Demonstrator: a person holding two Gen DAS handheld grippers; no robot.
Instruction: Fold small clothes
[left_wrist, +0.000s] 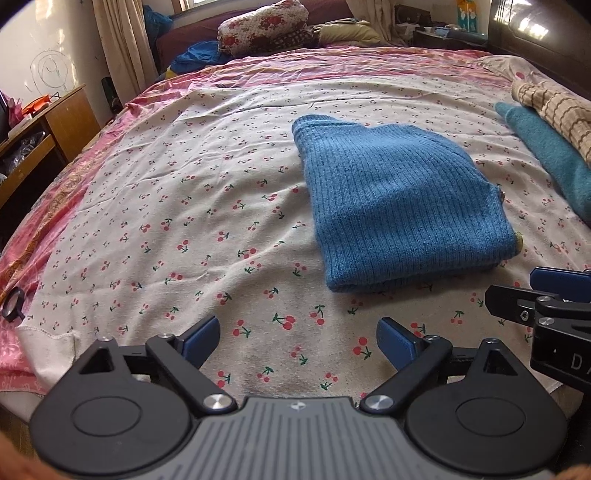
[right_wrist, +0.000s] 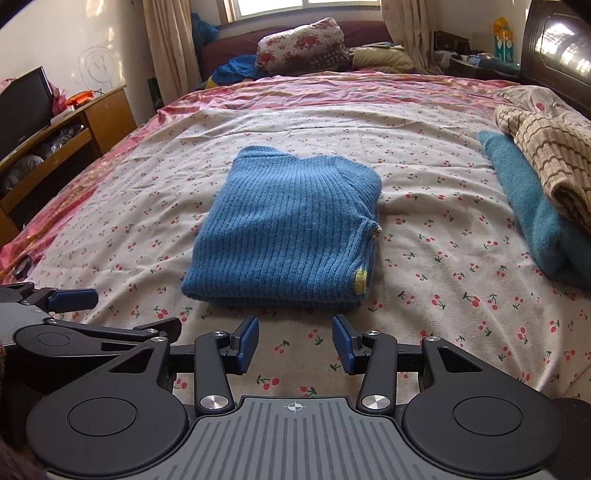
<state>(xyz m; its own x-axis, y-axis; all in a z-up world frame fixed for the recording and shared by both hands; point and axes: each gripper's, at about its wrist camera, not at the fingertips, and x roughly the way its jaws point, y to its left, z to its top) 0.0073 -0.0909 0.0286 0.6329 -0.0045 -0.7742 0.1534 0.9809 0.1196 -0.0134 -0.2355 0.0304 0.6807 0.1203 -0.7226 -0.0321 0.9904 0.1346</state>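
A blue ribbed knit sweater (left_wrist: 399, 206) lies folded in a compact rectangle on the cherry-print sheet (left_wrist: 184, 221); it also shows in the right wrist view (right_wrist: 291, 229), with small yellow patches at its right edge. My left gripper (left_wrist: 297, 341) is open and empty, hovering over the sheet in front and to the left of the sweater. My right gripper (right_wrist: 295, 341) is open and empty, just in front of the sweater's near edge. The right gripper's finger shows at the left view's right edge (left_wrist: 554, 280); the left gripper's finger shows at the right view's left edge (right_wrist: 70, 298).
A teal garment (right_wrist: 535, 218) with a beige checked one (right_wrist: 554, 166) on top lies at the right of the bed. Pillows and bedding (right_wrist: 303, 44) sit at the far end. A wooden desk (right_wrist: 66, 125) stands left. A small black ring (left_wrist: 14, 303) lies at the bed's left edge.
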